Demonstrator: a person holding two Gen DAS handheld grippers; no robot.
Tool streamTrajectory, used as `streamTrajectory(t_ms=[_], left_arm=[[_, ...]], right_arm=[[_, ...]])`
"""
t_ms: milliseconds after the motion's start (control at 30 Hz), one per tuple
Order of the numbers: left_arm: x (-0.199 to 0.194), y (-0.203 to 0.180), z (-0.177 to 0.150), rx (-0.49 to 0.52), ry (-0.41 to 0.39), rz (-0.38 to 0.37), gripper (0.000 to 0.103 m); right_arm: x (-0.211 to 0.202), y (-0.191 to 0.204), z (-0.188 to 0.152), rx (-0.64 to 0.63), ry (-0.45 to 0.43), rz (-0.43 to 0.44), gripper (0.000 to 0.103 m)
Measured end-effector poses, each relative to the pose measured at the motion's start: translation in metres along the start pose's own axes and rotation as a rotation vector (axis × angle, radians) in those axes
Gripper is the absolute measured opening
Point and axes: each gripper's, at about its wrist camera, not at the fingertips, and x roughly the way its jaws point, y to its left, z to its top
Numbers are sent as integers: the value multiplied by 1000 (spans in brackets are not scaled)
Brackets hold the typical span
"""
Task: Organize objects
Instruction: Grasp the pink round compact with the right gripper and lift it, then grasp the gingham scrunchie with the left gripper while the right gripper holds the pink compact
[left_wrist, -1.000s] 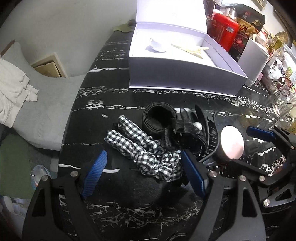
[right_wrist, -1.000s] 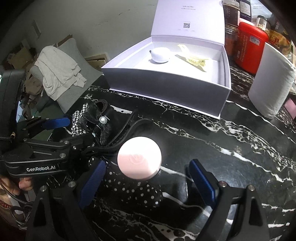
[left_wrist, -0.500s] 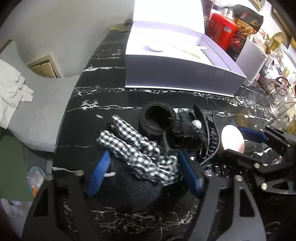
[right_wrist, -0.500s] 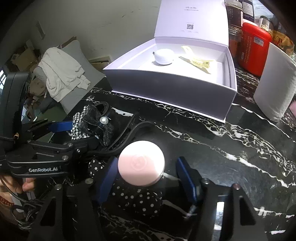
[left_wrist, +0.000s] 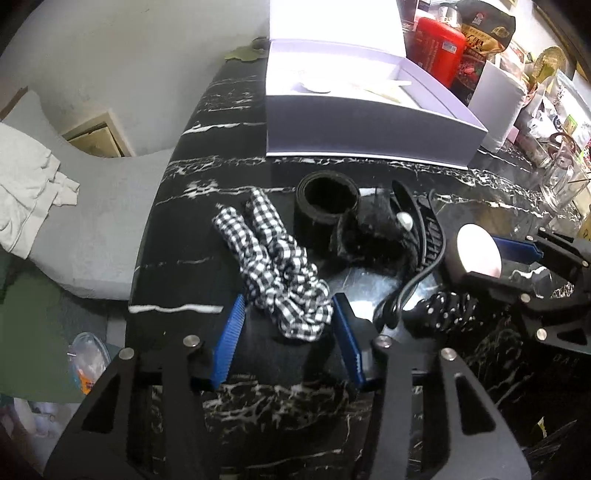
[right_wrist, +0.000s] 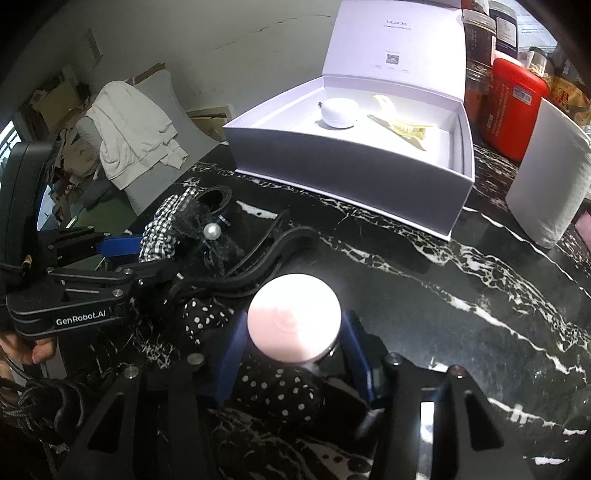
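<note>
On the black marble table lies a black-and-white checkered hair tie. My left gripper is closing on its near end, and both blue pads touch the cloth. That gripper also shows at the left of the right wrist view. My right gripper is closing on a jar with a pink lid, its pads against the jar's sides. The jar stands on a black polka-dot scrunchie. An open white box behind holds a white round case and a yellow claw clip.
Between the grippers lie a black rolled band, a black lace bow with a pearl and a black claw clip. A red container, a white roll and a glass jar crowd the right. The table drops off on the left.
Both pairs of jaws have narrowed: the left around the checkered hair tie's end, the right around the pink-lidded jar. Neither hand has shifted much.
</note>
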Motion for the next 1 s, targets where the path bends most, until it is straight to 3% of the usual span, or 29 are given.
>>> streamTrajectory(t_ms=[400, 567, 800, 967, 1000], left_arm=[[-9, 1, 5, -11, -51, 15, 48], [2, 3, 15, -21, -36, 69, 50], [12, 6, 19, -28, -30, 77, 62], [12, 7, 18, -18, -48, 68, 62], [11, 5, 18, -3, -51, 68, 57]], right_arm=[[-7, 5, -9, -13, -2, -1, 53], [-9, 4, -6, -17, -15, -24, 55], [0, -1, -2, -13, 4, -22, 59], [3, -2, -3, -12, 6, -19, 61], [3, -2, -3, -14, 6, -17, 61]])
